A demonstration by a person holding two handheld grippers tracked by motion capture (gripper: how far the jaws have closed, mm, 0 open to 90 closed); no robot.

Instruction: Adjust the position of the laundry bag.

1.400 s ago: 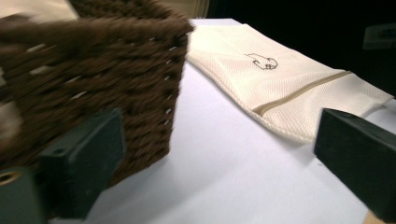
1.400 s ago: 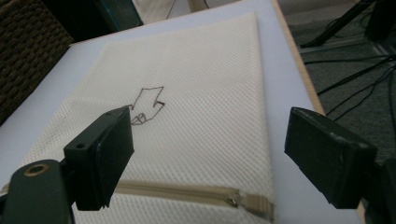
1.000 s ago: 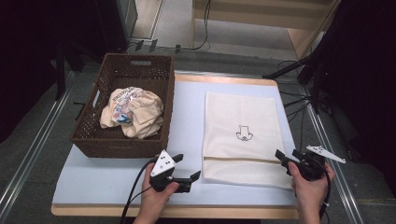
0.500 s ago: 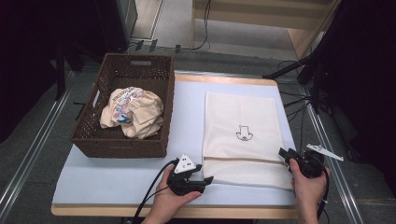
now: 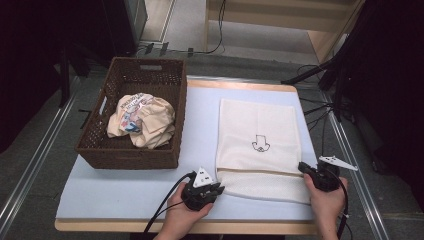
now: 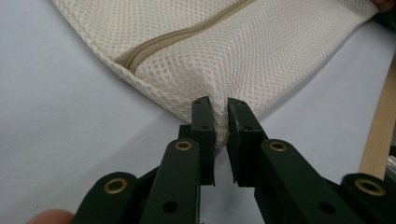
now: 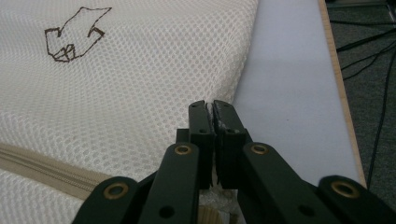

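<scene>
A cream mesh laundry bag with a brown arrow drawing lies flat on the right half of the pale blue table. Its zipper runs across near the front end. My left gripper is at the bag's near-left corner. Its jaws have just been closing and now pinch a fold of the mesh. My right gripper is at the bag's right edge near the front. Its jaws have also just been closing and are shut on the mesh edge.
A dark wicker basket stands at the table's left and holds crumpled light clothes. Cables trail on the floor beyond the right table edge. A wooden strip borders the table.
My left gripper has moved right to the bag's near-left corner and closed on it. The right gripper has stayed at the right edge and closed on the mesh.
</scene>
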